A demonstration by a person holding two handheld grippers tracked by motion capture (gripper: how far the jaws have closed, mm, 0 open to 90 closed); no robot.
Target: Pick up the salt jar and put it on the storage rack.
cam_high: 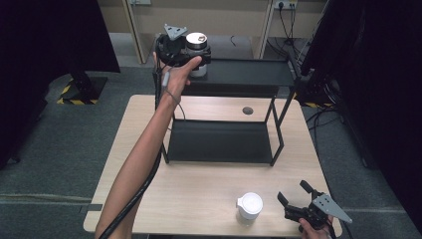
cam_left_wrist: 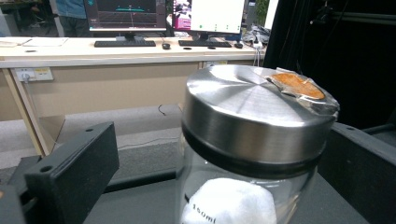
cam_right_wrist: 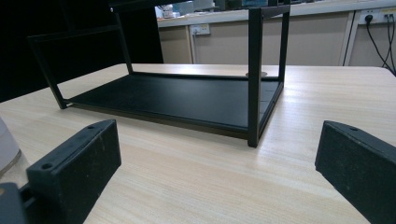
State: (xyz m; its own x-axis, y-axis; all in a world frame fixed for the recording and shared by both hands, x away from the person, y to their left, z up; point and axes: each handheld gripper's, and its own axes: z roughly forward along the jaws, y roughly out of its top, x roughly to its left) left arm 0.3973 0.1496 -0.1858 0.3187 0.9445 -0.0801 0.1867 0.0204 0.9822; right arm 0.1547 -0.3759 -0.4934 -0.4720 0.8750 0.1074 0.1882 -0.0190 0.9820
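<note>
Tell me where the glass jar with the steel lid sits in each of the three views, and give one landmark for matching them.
High view: the jar stands at top centre, on the black rack's upper shelf, at the left gripper.
Left gripper view: the jar is close up, right of centre, between the jaws.
Right gripper view: the jar is not in it.
Shared landmark: the black rack.

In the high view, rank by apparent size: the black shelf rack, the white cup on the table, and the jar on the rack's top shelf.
1. Black shelf rack, by far the largest.
2. and 3. White cup and jar: they look about alike, and the left hand-held gripper and hand cover part of the jar, so I won't rank them.
</note>
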